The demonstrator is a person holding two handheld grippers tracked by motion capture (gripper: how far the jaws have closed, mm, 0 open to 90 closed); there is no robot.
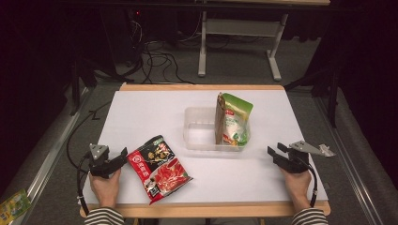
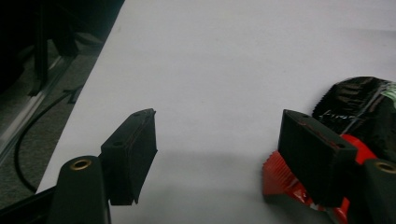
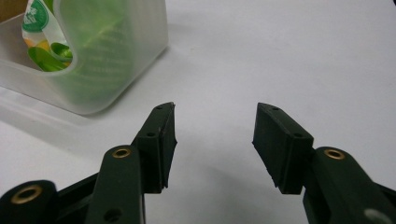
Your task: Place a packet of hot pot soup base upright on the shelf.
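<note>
Step in hand, by the look of it: approach to red sauce packet (image 1: 159, 168), flat on white table (image 1: 141, 112) near front edge, at about 7 o'clock from clear bin (image 1: 199, 133).

Left gripper (image 1: 123, 154) just beside packet's left edge, jaws apart, nothing held (right jaw overlaps packet corner in left gripper view).

Right gripper (image 1: 274, 152) at 4 o'clock from bin, jaws apart, idle.

Green pouch (image 1: 233, 123) upright inside bin's right end.

Next move likely calls for closing left jaws on packet edge, then lifting toward bin.
</note>
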